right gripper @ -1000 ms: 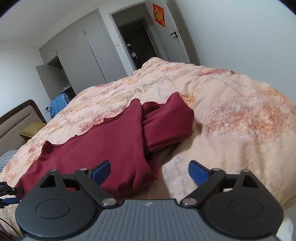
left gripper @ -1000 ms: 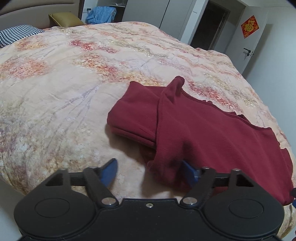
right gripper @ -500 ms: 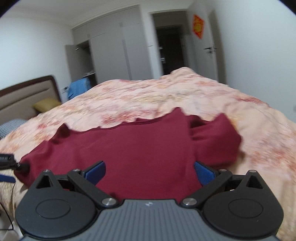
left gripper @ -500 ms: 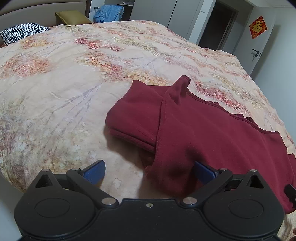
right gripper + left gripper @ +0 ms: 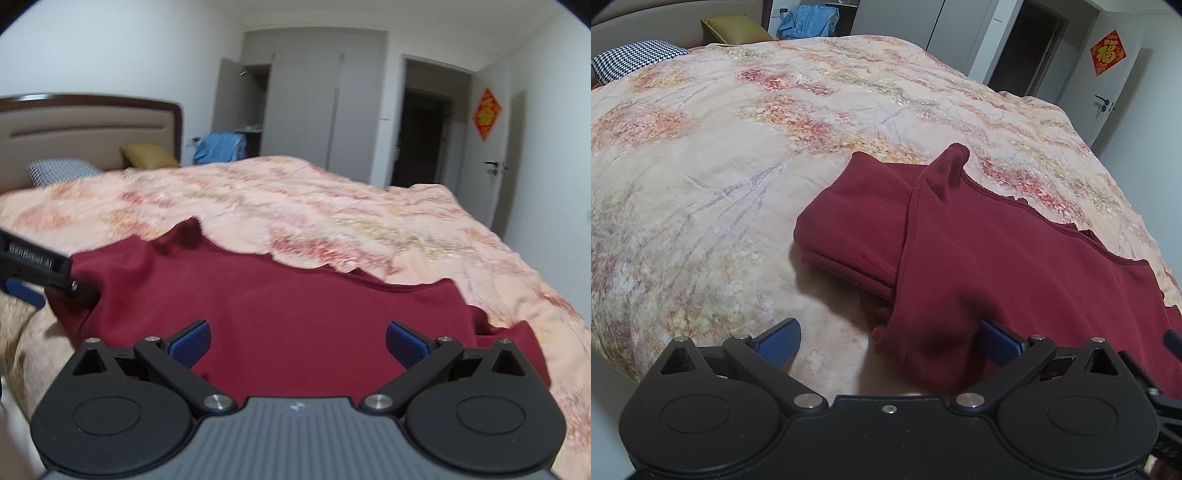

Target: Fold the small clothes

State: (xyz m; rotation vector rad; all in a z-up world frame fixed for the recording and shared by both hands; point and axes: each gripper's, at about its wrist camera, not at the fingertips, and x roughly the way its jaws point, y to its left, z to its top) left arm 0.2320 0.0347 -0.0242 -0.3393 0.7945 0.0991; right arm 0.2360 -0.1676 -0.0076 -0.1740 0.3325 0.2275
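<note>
A dark red long-sleeved top (image 5: 1015,258) lies spread on the floral quilt (image 5: 701,166), its left sleeve (image 5: 849,218) folded in under the body. My left gripper (image 5: 886,332) is open wide at the top's near left corner. That corner lies loose between the jaws, close to the right finger (image 5: 997,338), and the pads do not press it. In the right wrist view my right gripper (image 5: 297,328) is open above the middle of the top (image 5: 295,288) near its front edge, holding nothing. The left gripper's body (image 5: 37,266) shows at the far left there.
The quilt covers the whole bed, whose edge runs close in front of both grippers. A checked pillow (image 5: 635,59) and a yellow cushion (image 5: 735,29) lie by the headboard (image 5: 92,125). Beyond are a blue cloth (image 5: 221,146), grey wardrobes (image 5: 314,99) and a dark doorway (image 5: 424,136).
The left jaws have spread wider around the top's corner. The right gripper has swung from the right sleeve end toward the top's middle and rolled level.
</note>
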